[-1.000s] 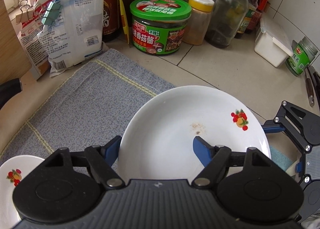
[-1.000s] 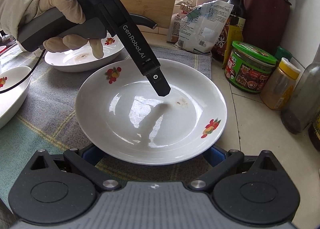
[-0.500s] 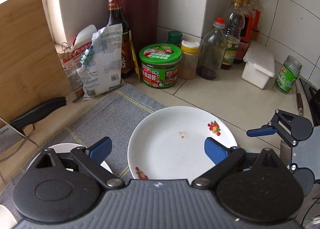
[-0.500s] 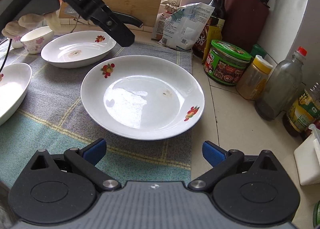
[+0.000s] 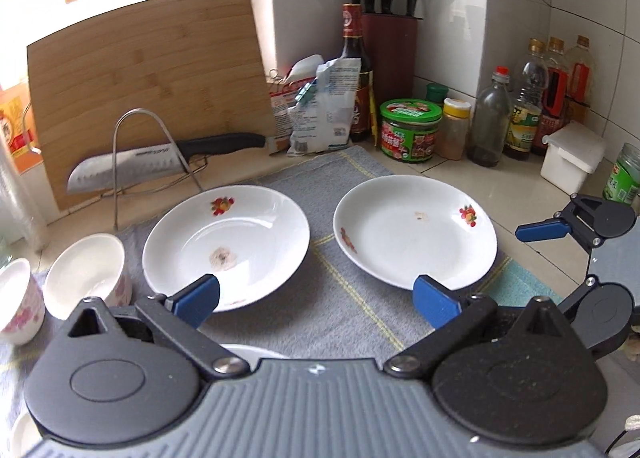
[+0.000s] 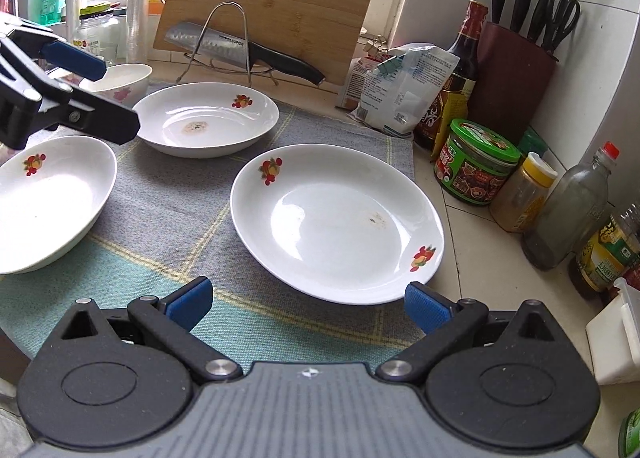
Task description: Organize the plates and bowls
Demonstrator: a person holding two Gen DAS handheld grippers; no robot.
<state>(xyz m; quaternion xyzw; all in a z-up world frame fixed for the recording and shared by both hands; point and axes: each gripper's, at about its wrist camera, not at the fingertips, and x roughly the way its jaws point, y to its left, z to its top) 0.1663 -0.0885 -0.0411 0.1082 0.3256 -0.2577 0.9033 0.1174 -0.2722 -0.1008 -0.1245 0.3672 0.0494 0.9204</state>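
Two white plates with fruit prints lie on the grey cloth (image 5: 344,298): a stained one (image 5: 226,246) on the left and another (image 5: 414,230) on the right. My left gripper (image 5: 316,298) hovers above the cloth, near both; its jaws are opening, nothing between them. In the right wrist view my right gripper (image 6: 308,300) stands open just short of the near plate (image 6: 336,221). The left gripper (image 6: 118,97) shows at upper left, above a deep plate (image 6: 48,205). A white bowl (image 5: 86,276) and a flowered cup (image 5: 16,298) sit at far left.
A bamboo cutting board (image 5: 152,69) leans at the back, with a knife (image 5: 132,165) on a wire rack. Bags (image 5: 324,105), a green-lidded jar (image 5: 410,129), bottles (image 5: 490,117), a knife block (image 5: 390,53) and a white box (image 5: 572,153) line the tiled corner.
My left gripper drew back and up from the right-hand plate and opened wider, and both plates and the bowls came into view. My right gripper backed off slightly from the same plate.
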